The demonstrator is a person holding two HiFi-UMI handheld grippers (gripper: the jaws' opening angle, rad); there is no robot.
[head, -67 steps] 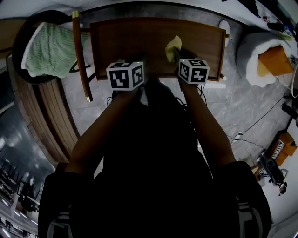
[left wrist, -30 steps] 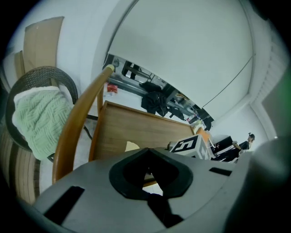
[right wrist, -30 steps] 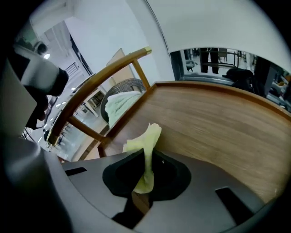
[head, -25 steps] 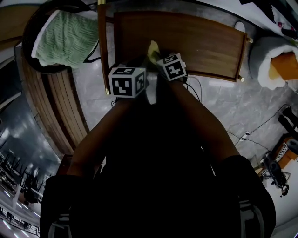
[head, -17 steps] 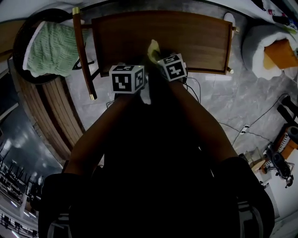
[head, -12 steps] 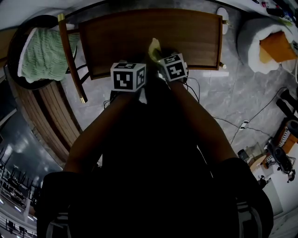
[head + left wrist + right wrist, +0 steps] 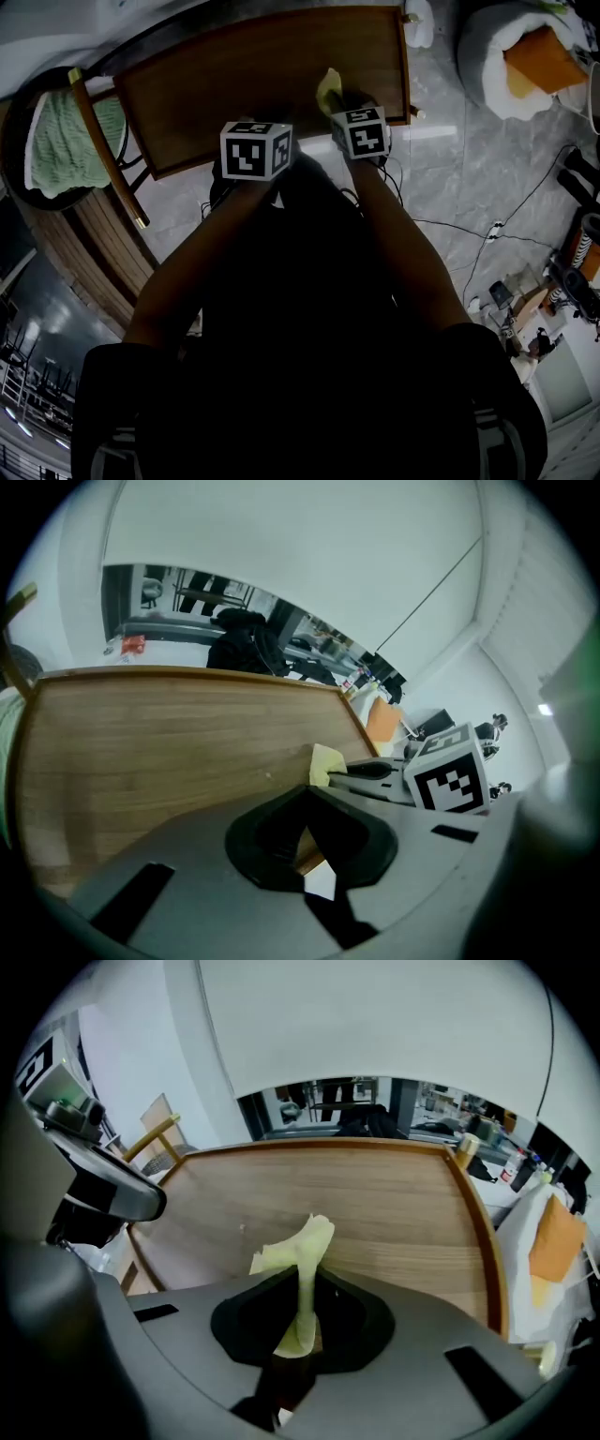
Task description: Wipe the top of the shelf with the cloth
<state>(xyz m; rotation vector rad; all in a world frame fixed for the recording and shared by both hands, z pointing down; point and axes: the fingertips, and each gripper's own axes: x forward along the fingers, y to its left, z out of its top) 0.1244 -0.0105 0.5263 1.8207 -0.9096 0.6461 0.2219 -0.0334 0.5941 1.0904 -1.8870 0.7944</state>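
Risk at the left: the left gripper (image 7: 305,799) hangs over the near edge of the shelf (image 7: 216,94) with its jaws closed together on nothing. If it is carried along idly, it could be knocked against the wood. It could also be knocked against the chair (image 7: 105,150) draped with the green knitted throw (image 7: 56,155), just beside the shelf's left end.
Risk at the middle: only a narrow twist of the cloth (image 7: 302,1251) is pinched. Little fabric may therefore be laid on the wood, and a stroke could be made with the jaw tips scraping rather than the cloth wiping.
Risk at the right: the cloth could be pulled out of the grip if it is dragged hard. A stroke run too far could be carried over the shelf's right rim, toward the white beanbag (image 7: 487,47) on the floor.
Cloth position: it is held in the right gripper (image 7: 302,1283). Its free end stands up past the jaws over the right half of the shelf top. Contact with the wood cannot be told.
Left arm: it is stretched forward from the body, the forearm nearly straight, with the gripper at the near edge, left of the cloth.
Right arm: it is stretched forward alongside and slightly further out. The jaws are clamped tight on the cloth and aimed across the shelf top.
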